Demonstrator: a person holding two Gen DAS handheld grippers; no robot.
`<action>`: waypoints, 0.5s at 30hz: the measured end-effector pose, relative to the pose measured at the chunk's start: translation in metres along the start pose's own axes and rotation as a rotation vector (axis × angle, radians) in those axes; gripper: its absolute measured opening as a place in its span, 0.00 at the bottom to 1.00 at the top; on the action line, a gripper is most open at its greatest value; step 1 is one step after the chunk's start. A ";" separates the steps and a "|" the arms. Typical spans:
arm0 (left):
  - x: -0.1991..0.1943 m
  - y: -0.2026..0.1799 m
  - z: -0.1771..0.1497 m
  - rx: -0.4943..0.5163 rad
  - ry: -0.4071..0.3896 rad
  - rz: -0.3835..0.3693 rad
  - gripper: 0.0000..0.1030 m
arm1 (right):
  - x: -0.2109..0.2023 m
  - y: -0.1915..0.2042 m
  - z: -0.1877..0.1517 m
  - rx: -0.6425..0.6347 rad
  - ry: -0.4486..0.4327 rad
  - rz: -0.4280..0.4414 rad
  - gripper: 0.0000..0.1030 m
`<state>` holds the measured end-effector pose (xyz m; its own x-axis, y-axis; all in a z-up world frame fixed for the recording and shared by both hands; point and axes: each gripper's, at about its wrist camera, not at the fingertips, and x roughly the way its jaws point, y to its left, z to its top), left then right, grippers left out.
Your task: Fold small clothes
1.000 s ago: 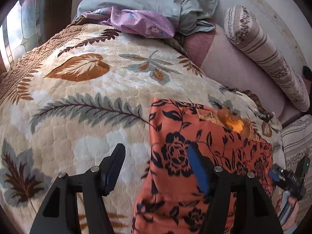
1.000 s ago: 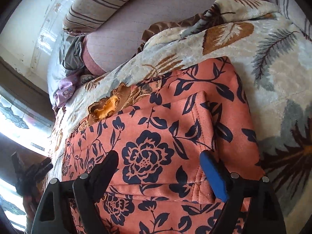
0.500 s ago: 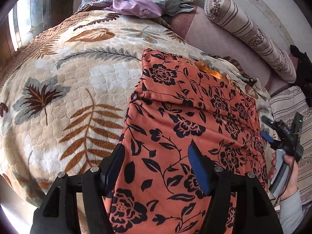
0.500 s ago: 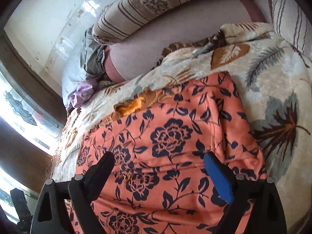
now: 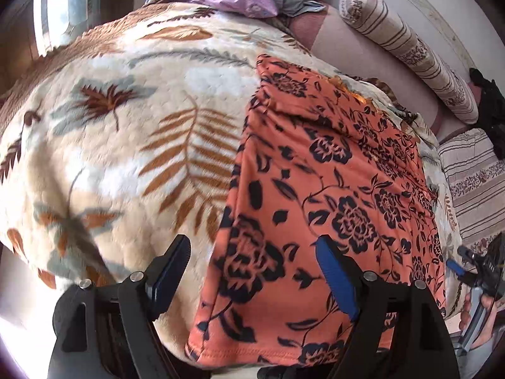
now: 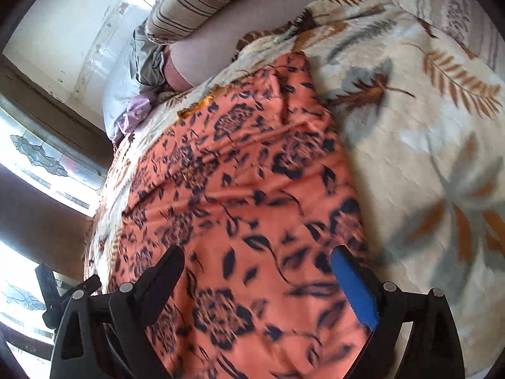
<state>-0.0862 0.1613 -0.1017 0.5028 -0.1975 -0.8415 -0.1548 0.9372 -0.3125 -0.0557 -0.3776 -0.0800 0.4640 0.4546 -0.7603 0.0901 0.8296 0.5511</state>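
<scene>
so both grippers have pulled back toward the near edge of the bed compared with a second ago. earlier the left wrist view only caught the far end of the orange floral garment (image 5: 331,189), now it sees nearly the whole length of it, right down to the stitched hem hanging over the near edge of the leaf-print blanket (image 5: 126,145). same story on the right side, where the cloth (image 6: 246,208) fills the middle of the view.

left gripper (image 5: 252,271) is opening right now, and nothing is pinched. its fingers straddle the left border of the cloth near the hem, one finger over bare blanket, the blue pad (image 5: 334,278) over fabric, and i can't see either one pressing on it. right gripper (image 6: 265,284) is spread wide and empty too, hovering over the cloth's right side next to the blanket (image 6: 426,164).

the garment is lying flat and long on the blanket, with a folded-over layer near its far end, so one fold looks done. my guess is the retreat is lining up the two near hem corners for the next fold, bringing the hem up toward the far end. the right gripper also shows at the far right of the left view (image 5: 473,271), held in a hand.

both views are smeared by motion, so nobody's settled yet.
</scene>
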 end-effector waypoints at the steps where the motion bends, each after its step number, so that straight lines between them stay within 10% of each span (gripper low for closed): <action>1: 0.000 0.009 -0.006 -0.023 0.017 -0.011 0.80 | -0.007 -0.016 -0.012 0.029 0.014 0.004 0.93; 10: 0.007 0.035 -0.036 -0.073 0.128 -0.060 0.80 | -0.026 -0.061 -0.062 0.157 0.095 0.164 0.92; 15: 0.002 0.033 -0.039 -0.069 0.132 -0.098 0.80 | -0.010 -0.046 -0.078 0.113 0.154 0.171 0.65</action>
<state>-0.1231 0.1803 -0.1305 0.4030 -0.3270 -0.8548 -0.1708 0.8907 -0.4212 -0.1329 -0.3953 -0.1249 0.3419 0.6364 -0.6914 0.1240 0.6988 0.7045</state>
